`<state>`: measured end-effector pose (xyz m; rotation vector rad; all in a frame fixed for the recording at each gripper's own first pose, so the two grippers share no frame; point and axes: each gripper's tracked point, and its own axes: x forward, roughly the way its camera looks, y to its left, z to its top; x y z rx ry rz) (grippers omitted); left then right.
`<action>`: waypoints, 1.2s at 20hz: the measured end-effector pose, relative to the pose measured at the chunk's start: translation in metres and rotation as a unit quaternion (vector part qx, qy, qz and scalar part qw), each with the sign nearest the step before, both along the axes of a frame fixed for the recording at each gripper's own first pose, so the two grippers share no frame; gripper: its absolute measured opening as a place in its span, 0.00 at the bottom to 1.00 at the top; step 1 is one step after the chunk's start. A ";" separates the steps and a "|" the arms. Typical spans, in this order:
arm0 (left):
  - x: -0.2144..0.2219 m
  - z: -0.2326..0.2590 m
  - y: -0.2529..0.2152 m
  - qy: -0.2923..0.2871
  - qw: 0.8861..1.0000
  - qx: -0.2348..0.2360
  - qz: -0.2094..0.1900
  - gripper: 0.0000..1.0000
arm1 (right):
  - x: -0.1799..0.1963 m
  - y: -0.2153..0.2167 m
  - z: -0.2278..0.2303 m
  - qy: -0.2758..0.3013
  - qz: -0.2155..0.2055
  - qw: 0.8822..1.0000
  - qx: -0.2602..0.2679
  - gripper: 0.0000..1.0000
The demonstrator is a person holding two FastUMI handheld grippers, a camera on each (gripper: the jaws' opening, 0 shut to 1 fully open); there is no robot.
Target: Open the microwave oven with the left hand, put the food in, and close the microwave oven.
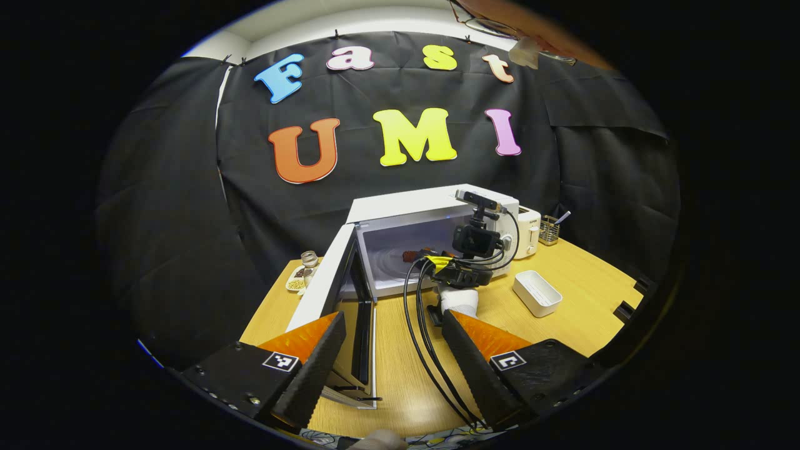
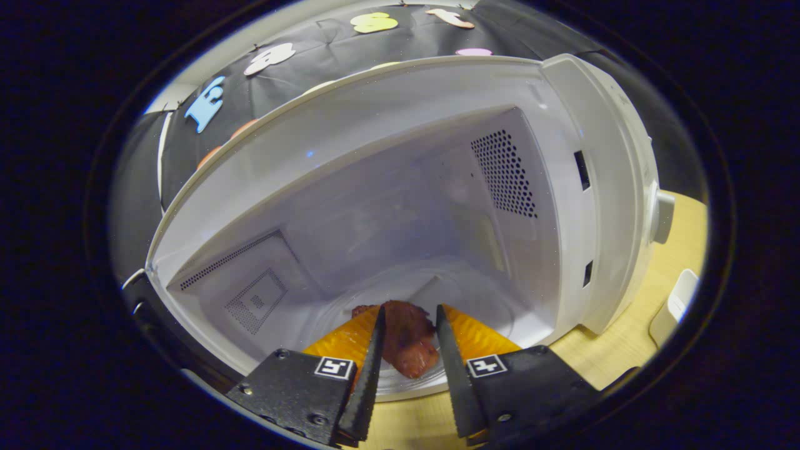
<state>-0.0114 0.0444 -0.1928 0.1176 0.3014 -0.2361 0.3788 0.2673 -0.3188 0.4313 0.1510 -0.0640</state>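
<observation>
- Left gripper view: one microwave oven stands on the wooden table, its door swung out toward the camera. The left gripper hangs level before it, fingers spread wide, holding nothing. The right gripper reaches into the cavity. One white tray lies to the right.
- Right gripper view: the right gripper, aimed into the oven, has narrow jaws flanking one brown piece of food on the glass turntable; its long axis runs along the fingers. Whether both fingers press it, I cannot tell.
</observation>
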 end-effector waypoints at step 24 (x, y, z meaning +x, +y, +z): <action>-0.010 0.074 0.106 -0.091 0.991 0.003 0.099 0.95 | -0.341 -0.135 0.192 0.035 0.081 0.978 -0.188 1.00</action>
